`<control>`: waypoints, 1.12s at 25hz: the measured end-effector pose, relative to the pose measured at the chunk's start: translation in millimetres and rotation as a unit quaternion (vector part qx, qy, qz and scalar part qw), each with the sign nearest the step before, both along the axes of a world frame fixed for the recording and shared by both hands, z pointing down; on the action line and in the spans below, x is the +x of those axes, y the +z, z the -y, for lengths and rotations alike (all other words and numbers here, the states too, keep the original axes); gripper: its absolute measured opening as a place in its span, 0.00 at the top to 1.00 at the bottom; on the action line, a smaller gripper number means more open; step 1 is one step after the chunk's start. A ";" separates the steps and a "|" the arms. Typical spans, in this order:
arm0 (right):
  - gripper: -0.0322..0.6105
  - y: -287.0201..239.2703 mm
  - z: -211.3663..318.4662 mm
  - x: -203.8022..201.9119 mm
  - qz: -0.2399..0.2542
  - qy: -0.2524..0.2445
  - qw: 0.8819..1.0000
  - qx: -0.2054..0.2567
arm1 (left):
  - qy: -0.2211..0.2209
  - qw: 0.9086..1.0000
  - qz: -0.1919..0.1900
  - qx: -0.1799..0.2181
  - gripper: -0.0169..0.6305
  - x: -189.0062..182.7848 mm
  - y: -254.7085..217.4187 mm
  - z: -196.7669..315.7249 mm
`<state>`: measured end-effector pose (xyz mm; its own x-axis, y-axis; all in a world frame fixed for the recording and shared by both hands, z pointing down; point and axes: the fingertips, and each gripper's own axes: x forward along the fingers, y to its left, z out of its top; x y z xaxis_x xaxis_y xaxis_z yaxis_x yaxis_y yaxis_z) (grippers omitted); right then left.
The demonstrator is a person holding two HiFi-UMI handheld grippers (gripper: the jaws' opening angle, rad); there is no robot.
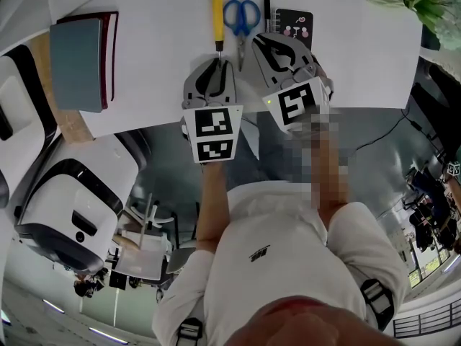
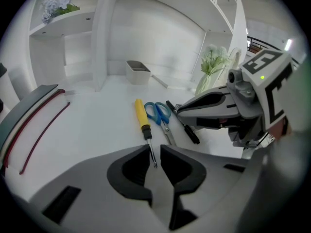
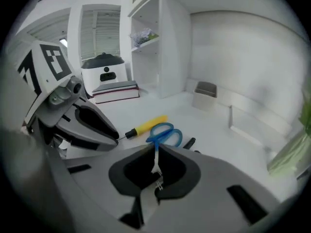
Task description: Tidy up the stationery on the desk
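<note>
1. Tools in a row: a yellow-handled screwdriver (image 1: 217,13), blue-handled scissors (image 1: 241,16), a black pen (image 1: 266,9) and a small black notebook (image 1: 295,24) lie side by side on the white surface (image 1: 158,49). The handles point away from the person and the metal ends toward them, so the thin tips are the nearest parts to take.
2. The left gripper (image 2: 154,152) has its jaws drawn close together on the tip of the screwdriver's bare shaft. The tool lies flat and straight ahead of it, so the hold looks suited to sliding or lifting the screwdriver lengthwise rather than by its thick handle.
3. The right gripper (image 3: 154,152) is clamped on the scissors' closed blades near their points. The blue loops rest out in front, just beside the screwdriver. Shut blades give the pads one narrow strip to pinch.
4. The two grippers sit side by side at the near end of the row, both angled down. Each has its own tool, so they appear to be working as a pair.
5. Off to the left, stacked books (image 1: 83,60) lie square at the corner of the surface. A small open tray (image 2: 138,72) stands at the back, well apart from the tools. It is a likely home for the loose items, though its inside cannot be seen.
6. The pen and notebook lie untouched to the right of the scissors, so the tidying looks far from finished.
</note>
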<state>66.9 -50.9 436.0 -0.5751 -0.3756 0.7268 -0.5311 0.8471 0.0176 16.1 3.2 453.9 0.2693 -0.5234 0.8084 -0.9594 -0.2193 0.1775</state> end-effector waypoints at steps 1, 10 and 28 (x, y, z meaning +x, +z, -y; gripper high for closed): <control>0.93 -0.6 -0.4 1.5 0.000 0.002 1.000 0.000 | 0.002 1.000 0.002 -0.001 0.97 -0.2 -0.7 -1.0; 0.93 -14.1 -3.4 13.7 0.035 0.054 0.998 -0.006 | 0.006 0.999 0.012 0.044 0.97 -13.7 -22.8 4.8; 0.95 -32.0 -11.5 47.1 0.062 0.156 0.985 -0.021 | 0.070 0.992 -0.022 0.099 0.97 6.1 -55.5 31.8</control>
<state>114.0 -39.4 404.0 -0.5217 -0.5202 0.6761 -0.7623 0.6401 -0.0957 22.3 -28.7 398.4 0.3838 -0.6261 0.6788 -0.9092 -0.3847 0.1592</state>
